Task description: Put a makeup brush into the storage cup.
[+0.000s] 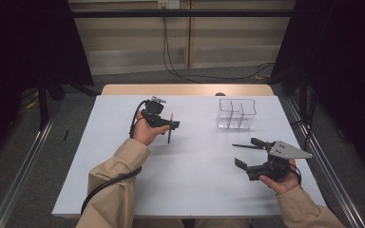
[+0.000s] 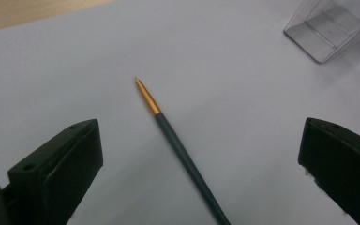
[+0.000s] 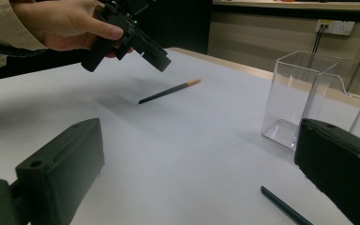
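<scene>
A thin dark-green brush (image 2: 178, 145) with an orange-gold tip lies flat on the white table (image 1: 195, 185). It also shows in the high view as the brush (image 1: 169, 129) and in the right gripper view as the brush (image 3: 166, 92). My left gripper (image 1: 170, 124) hovers just above it, open, with the jaws wide on either side of the shaft and not touching it. My right gripper (image 1: 245, 152) is open and holds nothing, low over the table's right side. A second dark stick (image 3: 283, 206) lies on the table near the right gripper's jaws.
A clear plastic box (image 1: 236, 114) with dividers stands upright at the back right of the table; it looks empty. The same box (image 3: 309, 98) rises just ahead of my right gripper. Black curtains and metal rails flank the table.
</scene>
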The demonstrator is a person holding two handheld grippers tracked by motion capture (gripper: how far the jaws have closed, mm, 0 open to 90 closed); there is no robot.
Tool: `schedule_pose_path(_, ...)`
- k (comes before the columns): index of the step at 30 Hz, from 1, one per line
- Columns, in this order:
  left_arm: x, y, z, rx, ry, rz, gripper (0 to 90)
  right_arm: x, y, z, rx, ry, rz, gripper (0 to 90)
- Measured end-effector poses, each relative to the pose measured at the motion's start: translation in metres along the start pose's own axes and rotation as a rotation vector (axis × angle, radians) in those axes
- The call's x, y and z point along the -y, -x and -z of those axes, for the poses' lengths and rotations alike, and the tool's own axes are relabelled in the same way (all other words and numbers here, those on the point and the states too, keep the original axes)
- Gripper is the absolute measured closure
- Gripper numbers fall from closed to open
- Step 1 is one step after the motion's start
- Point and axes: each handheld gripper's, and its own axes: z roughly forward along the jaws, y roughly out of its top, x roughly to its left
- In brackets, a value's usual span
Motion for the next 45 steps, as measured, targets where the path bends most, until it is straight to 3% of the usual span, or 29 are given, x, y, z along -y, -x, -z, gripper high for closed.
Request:
schedule_pose_path(6, -0.006, 0.002, -0.004, -0.017, -0.097, 0.012, 0.1, 0.0, 0.0, 0.0, -0.004, -0.002, 0.001, 1.3)
schedule_pose_path(10, -0.01, 0.004, -0.006, -0.035, -0.125, 0.0, 4.3, 0.0, 0.0, -0.001, -0.007, 0.0, 0.002, 1.4)
schedule_pose_path(18, -0.016, 0.004, -0.01, -0.047, -0.207, 0.028, 11.2, 0.001, 0.0, -0.001, -0.01, -0.001, 0.0, 1.7)
schedule_pose_path(21, -0.017, 0.005, -0.011, -0.052, -0.209, 0.04, 13.8, 0.001, 0.001, -0.001, -0.009, -0.001, -0.003, 1.8)
schedule_pose_path(23, -0.018, 0.005, -0.011, -0.048, -0.215, 0.036, 20.0, 0.001, 0.001, -0.001, -0.009, -0.001, -0.003, 2.0)
schedule_pose_path(32, -0.023, 0.008, -0.013, -0.066, -0.277, 0.027, 35.6, 0.001, 0.001, -0.001, -0.013, 0.0, -0.003, 2.0)
schedule_pose_path(36, -0.024, 0.009, -0.015, -0.071, -0.294, 0.02, 37.9, 0.001, 0.001, -0.001, -0.014, 0.0, -0.003, 2.1)
schedule_pose_path(45, -0.026, 0.01, -0.02, -0.053, -0.341, 0.066, 52.3, 0.001, 0.001, -0.001, -0.017, 0.001, -0.003, 2.1)
